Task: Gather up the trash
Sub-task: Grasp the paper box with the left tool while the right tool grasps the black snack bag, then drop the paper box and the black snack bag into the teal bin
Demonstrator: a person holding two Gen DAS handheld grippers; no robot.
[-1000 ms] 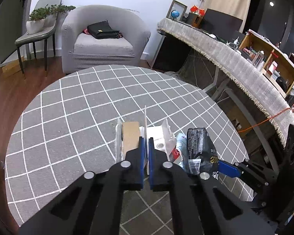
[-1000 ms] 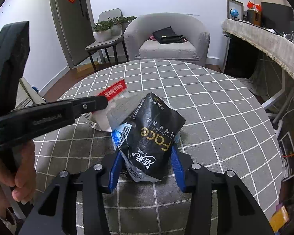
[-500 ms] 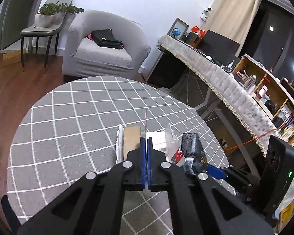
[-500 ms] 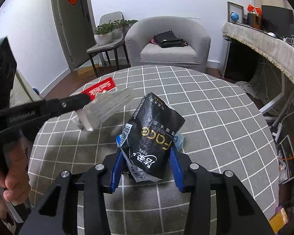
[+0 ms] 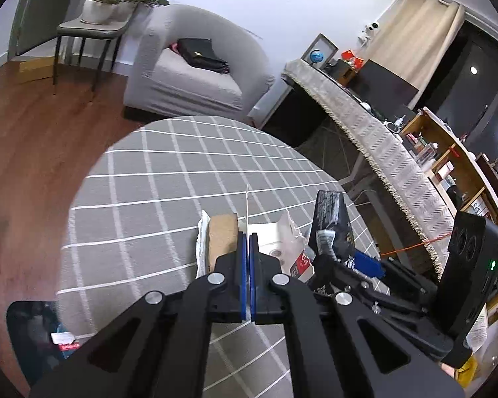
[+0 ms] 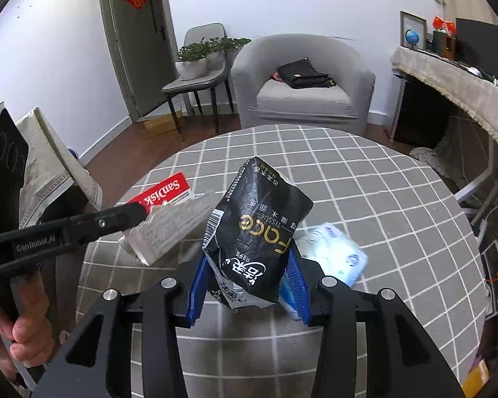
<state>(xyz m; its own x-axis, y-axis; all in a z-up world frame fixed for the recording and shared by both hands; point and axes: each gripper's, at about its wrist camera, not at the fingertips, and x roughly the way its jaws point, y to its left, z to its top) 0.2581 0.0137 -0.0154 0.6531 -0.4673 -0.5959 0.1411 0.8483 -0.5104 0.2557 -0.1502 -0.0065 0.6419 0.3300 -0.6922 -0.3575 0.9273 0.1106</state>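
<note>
Both grippers (image 5: 248, 267) (image 6: 249, 285) angle downward over the rug (image 6: 365, 179), clamping trash.

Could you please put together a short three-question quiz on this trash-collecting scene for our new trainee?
1. True or false: the right gripper is shut on a black tissue pack.
2. What does the left gripper pinch? A) a glass bottle B) a flat SanDisk card pack C) a metal spoon
3. Fill in: a black bag lies on the grey ____ behind the checked rug.

Key
1. True: its blue pads press the pack's sides.
2. B: held edge-on between shut pads.
3. Armchair.
</note>
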